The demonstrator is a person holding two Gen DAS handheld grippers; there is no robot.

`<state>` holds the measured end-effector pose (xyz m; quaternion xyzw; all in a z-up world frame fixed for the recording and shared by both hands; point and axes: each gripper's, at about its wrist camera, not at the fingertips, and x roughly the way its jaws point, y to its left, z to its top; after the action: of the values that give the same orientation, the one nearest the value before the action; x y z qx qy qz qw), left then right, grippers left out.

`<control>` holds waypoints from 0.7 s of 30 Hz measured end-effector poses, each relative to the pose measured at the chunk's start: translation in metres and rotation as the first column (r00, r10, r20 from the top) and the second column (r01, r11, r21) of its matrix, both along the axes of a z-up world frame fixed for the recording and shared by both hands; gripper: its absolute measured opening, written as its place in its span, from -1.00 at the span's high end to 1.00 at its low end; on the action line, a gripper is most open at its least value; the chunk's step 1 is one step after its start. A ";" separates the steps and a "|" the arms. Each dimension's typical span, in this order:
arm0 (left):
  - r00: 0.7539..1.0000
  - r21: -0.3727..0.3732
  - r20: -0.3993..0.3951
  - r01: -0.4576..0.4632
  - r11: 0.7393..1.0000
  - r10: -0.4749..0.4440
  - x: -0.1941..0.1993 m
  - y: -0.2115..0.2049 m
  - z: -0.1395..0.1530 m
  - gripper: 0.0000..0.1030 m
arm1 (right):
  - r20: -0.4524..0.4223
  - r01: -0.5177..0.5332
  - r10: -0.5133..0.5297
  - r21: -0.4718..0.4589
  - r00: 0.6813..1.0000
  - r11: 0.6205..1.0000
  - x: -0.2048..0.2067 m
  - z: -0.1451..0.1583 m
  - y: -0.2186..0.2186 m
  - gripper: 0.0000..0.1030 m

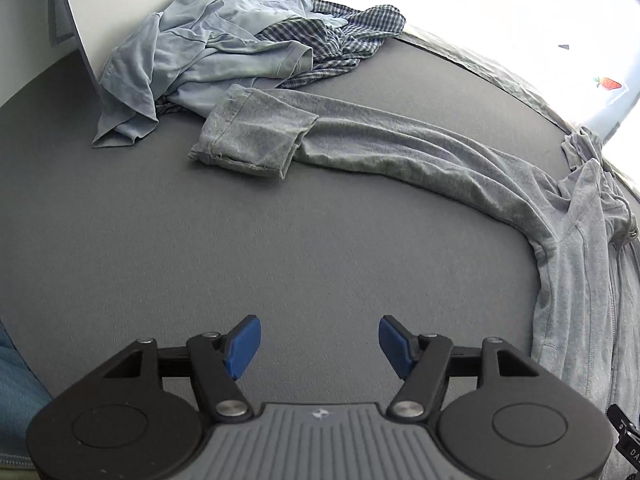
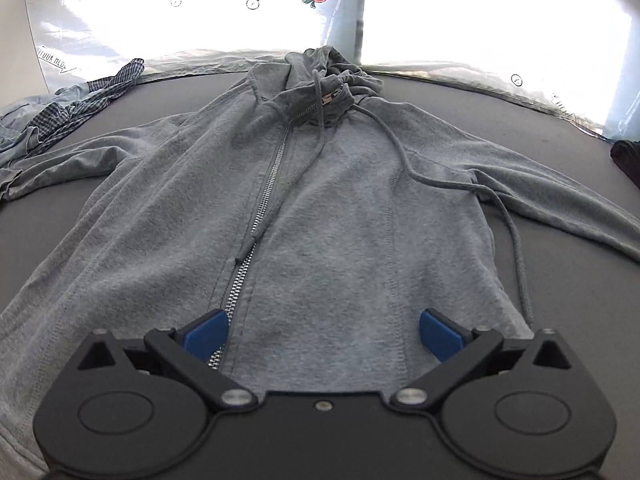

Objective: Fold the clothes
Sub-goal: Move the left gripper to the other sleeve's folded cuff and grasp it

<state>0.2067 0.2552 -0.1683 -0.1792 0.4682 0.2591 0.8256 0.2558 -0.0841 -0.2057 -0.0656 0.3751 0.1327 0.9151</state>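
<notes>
hoodie (image 2: 320,216) spread flat, zip up, so we can fold it | right gripper (image 2: 322,334) over its hem, jaws wide, empty | left gripper (image 1: 320,344) beside its sleeve (image 1: 360,140), apart, empty

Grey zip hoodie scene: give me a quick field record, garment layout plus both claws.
surface: dark grey mat
hoodie: spread flat, front up, zipper closed, hood bunched at the far end
left sleeve: stretched out sideways, cuff folded over
drawstrings: loose, one trailing off the body onto the mat
other clothes: light blue garment and checked shirt heaped at the far side
left claw: open, empty, over bare mat
right claw: open wide, over the hoodie's lower front, nothing pinched
</notes>
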 end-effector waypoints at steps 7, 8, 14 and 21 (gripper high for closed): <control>0.985 0.223 -0.070 0.170 0.960 -0.158 0.044 0.046 -0.016 -0.48 | 0.105 0.107 -0.113 0.060 0.988 0.992 -0.010 -0.011 -0.001 -1.00; 0.982 0.248 -0.082 0.188 0.950 -0.173 0.049 0.048 -0.019 -0.50 | 0.104 0.114 -0.120 0.065 0.987 0.991 -0.009 -0.011 -0.001 -1.00; 0.968 0.340 -0.087 0.250 0.907 -0.234 0.072 0.064 -0.038 -0.50 | 0.105 0.119 -0.126 0.065 0.987 0.991 -0.008 -0.011 0.000 -1.00; 0.958 0.443 -0.074 0.281 0.851 -0.278 0.077 0.064 -0.045 -0.42 | 0.104 0.121 -0.127 0.068 0.986 0.990 -0.008 -0.011 0.000 -1.00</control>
<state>0.2834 0.3195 -0.2134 0.0871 0.4195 0.2378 0.8717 0.2475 -0.0844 -0.2167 -0.0210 0.3239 0.0832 0.9422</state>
